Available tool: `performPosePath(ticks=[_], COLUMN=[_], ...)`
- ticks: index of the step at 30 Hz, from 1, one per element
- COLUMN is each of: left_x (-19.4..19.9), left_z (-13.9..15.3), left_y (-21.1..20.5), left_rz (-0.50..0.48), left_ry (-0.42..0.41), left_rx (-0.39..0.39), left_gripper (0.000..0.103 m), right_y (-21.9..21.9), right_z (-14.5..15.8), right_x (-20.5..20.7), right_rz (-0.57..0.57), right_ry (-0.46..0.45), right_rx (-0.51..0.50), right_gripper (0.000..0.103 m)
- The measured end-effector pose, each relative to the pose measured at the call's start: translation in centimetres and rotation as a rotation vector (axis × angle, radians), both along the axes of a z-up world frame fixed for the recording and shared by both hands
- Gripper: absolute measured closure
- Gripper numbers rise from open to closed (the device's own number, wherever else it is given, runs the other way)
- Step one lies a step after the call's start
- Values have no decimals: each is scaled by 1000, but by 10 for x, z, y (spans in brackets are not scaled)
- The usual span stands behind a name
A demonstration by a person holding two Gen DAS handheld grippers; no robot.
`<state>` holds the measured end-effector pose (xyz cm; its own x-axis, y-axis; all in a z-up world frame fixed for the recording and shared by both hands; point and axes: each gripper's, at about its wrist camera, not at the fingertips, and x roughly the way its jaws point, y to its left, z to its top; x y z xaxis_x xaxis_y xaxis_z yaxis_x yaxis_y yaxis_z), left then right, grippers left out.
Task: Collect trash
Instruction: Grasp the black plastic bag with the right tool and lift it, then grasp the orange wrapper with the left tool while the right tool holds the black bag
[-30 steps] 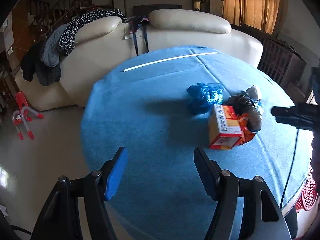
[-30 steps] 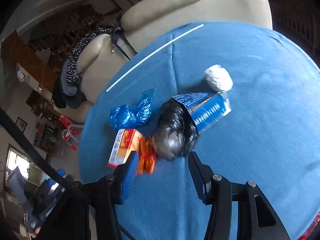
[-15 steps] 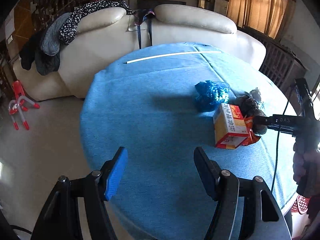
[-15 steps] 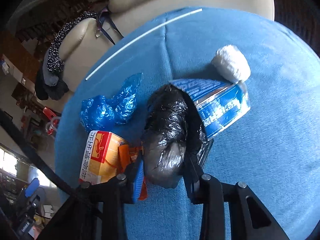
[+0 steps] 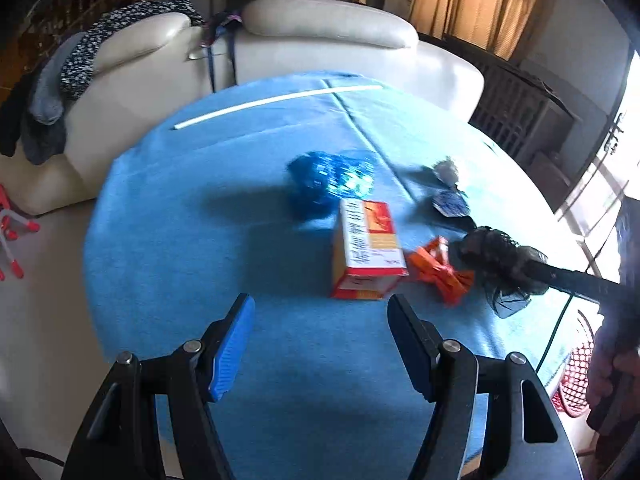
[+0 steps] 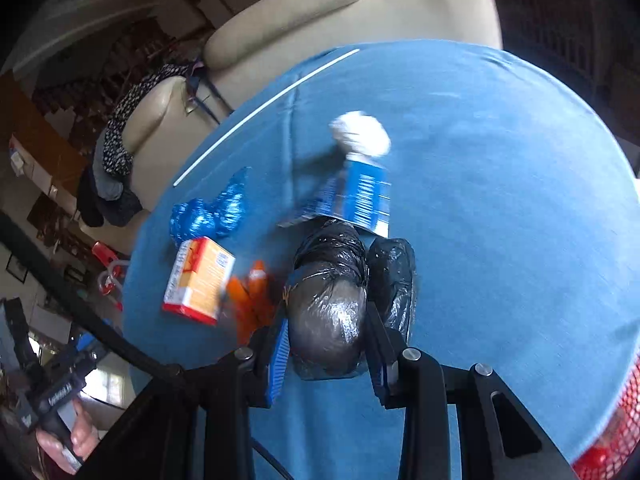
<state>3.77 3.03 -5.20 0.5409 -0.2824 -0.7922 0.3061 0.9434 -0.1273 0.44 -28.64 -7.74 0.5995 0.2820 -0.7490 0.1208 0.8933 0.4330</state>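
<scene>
Two grippers: right gripper (image 6: 326,344) is closed on the black plastic bag (image 6: 328,320), its jaws pressing both sides of the bundle; left gripper (image 5: 320,344) stands half wide with nothing between its jaws, above the bare blue worktop (image 5: 192,240).
Trash position: the held bag sits over the near part of the worktop; beside it lie the orange wrapper (image 6: 250,300), the red and yellow carton (image 6: 198,280), the blue plastic bag (image 6: 210,212), the blue printed packet (image 6: 360,196) and the white crumpled tissue (image 6: 360,136).
Risk, grip: I judge the bag soft and slippery, so it may slide out or tear if only a thin fold is held.
Risk, loose part: a second black lump (image 6: 394,276) hangs outside the right jaw; it may catch the packet that touches it and pull it along.
Risk, neighbours: the wrapper is just beside the left jaw and may be pushed off.
Risk, drop: the red mesh basket (image 6: 616,432) is at the worktop's edge; a release too early would miss it.
</scene>
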Motion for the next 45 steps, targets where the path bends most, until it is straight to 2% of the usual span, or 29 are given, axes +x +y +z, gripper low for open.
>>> performPosePath(ticks=[7,12,16,24,26,27,28,29,33,35,36,37,38,45], left_x=[-8,1,18,50,51,51,50,50,49,47,46,44,42,24], left_z=[-4,-16,-32,-64,-68,-70,-70,-71,-73,-74,-74,-74,-75,-68], left_y=[-50,-95,-122,-147,-151,-152,-152,-153,-146,-142,-140,-138,-135,-116], left_rz=[-86,-103,-80,0,-7,-6,-7,-14,-28,-41,-44,-48,-52,-81], left_ry=[40,94,156,249,254,251,232,232,231,235,234,232,233,227], left_rx=[-1,-7,-4,13,11,15,21,20,-8,-19,-21,-24,-27,-46], left_gripper=[33,33,33,34,36,40,47,47,60,61,62,62,63,63], right_y=[-40,-58,-58,-64,-67,-69,-72,-75,-77,-73,-71,-68,-63,-56], right_z=[-7,-20,-24,-23,-23,-22,-20,-19,-19,-24,-27,-29,-32,-23], right_x=[-44,-58,-61,-64,-63,-63,-64,-64,-58,-52,-49,-48,-46,-54], right_rz=[-96,-129,-113,-98,-95,-100,-112,-120,-115,-114,-110,-105,-96,-94], right_ry=[9,20,12,0,4,2,-9,-19,-35,-22,-17,-12,0,-30], right_rx=[-18,36,58,92,106,116,125,131,143,142,140,134,120,79], right_gripper=[67,67,66,64,55,43,40,40,40,41,45,60,63,65])
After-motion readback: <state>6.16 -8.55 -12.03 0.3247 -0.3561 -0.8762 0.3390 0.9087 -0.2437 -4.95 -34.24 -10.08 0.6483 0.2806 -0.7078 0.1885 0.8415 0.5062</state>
